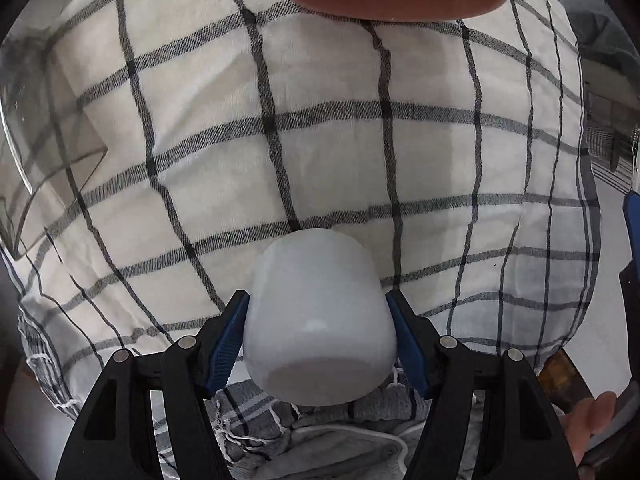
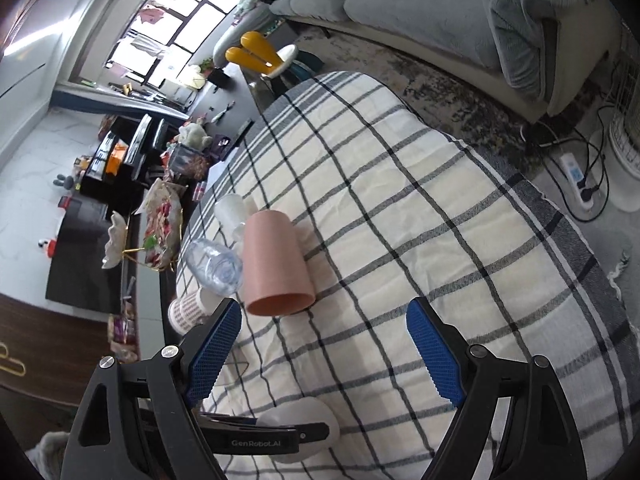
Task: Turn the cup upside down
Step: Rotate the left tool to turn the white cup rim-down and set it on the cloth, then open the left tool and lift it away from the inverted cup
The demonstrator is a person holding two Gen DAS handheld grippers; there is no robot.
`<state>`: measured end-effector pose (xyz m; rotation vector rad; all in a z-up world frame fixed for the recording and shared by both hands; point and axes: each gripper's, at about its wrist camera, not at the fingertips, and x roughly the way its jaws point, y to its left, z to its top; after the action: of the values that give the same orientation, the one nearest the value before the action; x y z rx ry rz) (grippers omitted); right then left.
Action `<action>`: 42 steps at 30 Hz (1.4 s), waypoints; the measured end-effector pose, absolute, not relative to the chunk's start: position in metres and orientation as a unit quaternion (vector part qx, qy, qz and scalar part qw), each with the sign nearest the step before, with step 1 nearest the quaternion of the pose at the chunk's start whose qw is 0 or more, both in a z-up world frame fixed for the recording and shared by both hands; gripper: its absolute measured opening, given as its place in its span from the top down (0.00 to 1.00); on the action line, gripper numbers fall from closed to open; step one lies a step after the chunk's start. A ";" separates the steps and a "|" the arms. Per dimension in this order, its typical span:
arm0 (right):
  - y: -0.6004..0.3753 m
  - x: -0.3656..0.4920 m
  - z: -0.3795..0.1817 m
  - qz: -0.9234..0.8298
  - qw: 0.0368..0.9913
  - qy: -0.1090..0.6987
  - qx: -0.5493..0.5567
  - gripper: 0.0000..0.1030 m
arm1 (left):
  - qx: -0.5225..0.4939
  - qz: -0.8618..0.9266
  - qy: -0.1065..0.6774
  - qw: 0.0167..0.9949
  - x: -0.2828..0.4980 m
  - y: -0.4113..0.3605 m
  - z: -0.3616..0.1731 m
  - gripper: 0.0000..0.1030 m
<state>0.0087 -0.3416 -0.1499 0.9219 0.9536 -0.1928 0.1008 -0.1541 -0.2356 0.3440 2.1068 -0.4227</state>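
My left gripper is shut on a white cup, its blue pads pressing both sides. The cup's closed base faces the camera and its mouth points down toward the checked tablecloth. In the right wrist view the white cup shows at the bottom, partly hidden behind the left gripper's black frame. My right gripper is open and empty above the cloth. A pink cup stands mouth-down just ahead of its left finger.
A clear glass object sits at the left in the left wrist view. Beside the pink cup are a clear plastic bottle, a white cup and a patterned paper cup near the table's edge. A sofa lies beyond.
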 end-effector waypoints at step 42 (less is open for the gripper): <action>-0.192 -0.044 -0.054 -0.093 0.923 0.366 0.081 0.08 | 0.041 -0.056 0.445 0.893 0.000 0.013 -0.073 0.00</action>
<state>-0.0442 -0.1919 -0.0537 0.1670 0.7505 -0.1917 -0.0003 0.0128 -0.0727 0.0845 0.9233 -0.1158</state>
